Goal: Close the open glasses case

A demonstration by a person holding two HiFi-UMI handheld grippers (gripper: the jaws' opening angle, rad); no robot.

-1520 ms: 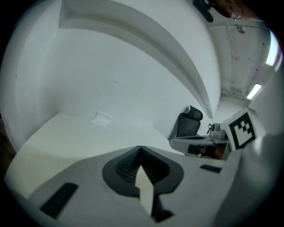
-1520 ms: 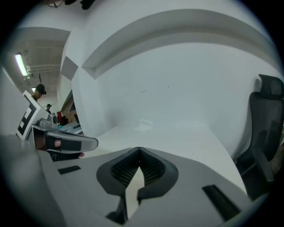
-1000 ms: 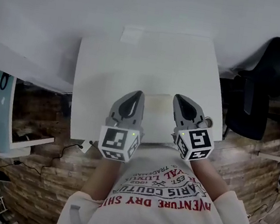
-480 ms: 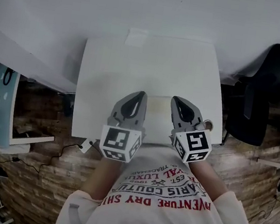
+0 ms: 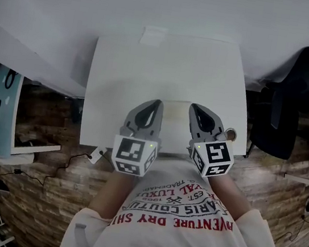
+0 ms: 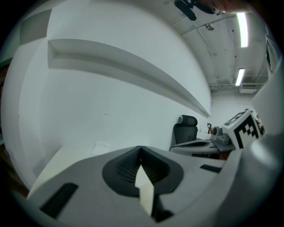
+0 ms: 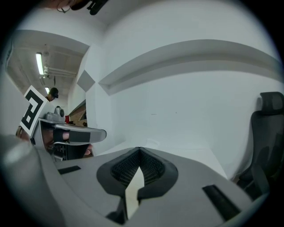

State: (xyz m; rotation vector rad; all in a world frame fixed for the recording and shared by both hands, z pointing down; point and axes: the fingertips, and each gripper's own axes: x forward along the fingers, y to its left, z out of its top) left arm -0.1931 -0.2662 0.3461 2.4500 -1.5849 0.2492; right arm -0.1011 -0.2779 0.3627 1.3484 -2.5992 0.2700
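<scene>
- Left gripper [image 5: 157, 103] sits over the near edge of the table [image 5: 169, 65], its tips pointing away from the person and its jaws pressed together with nothing between them.
- Right gripper [image 5: 195, 107] is just beside it over that same edge, jaws likewise together and empty.
- The left forearm [image 5: 110, 195] and right forearm [image 5: 231, 196] reach forward below that edge, and the gripper tips lean slightly toward each other.

White table [image 5: 168, 70], black chair [image 5: 297, 95]
</scene>
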